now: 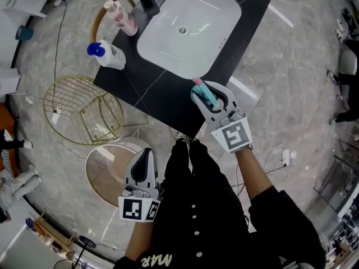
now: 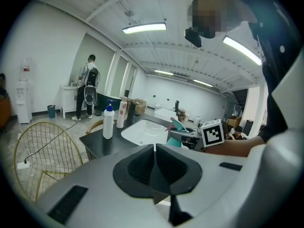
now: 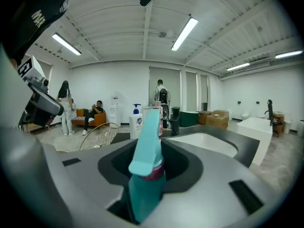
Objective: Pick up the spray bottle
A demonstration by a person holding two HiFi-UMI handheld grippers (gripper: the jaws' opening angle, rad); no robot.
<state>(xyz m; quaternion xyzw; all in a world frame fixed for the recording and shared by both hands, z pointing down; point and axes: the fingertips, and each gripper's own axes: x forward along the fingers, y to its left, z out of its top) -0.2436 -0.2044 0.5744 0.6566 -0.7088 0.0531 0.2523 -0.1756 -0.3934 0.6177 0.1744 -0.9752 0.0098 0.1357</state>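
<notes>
- Person's black garment (image 1: 196,206): buttoned front, white lettering at the hem, not legible in full.
- Bench (image 1: 147,88): dark matte slab, square-cornered, surrounding the basin.
- Basin (image 1: 190,27): glossy white, rounded rectangle, central drain.
- Gold wire chair (image 1: 78,111): round open mesh, on the marbled floor left of the basin.
- Right claw (image 1: 208,92): grey moulded plastic with a black-and-white marker cube, just in front of the basin; clamped on the spray bottle (image 3: 145,175), teal plastic with a pink collar and its trigger head standing up between the jaws.
- Left claw (image 2: 154,163): jaws together, empty, well in front of the basin.
- White pump bottle (image 1: 109,54): blue pump, label unreadable, left of the basin.
- Pink bottle (image 1: 123,18): beside the basin's far-left corner.
</notes>
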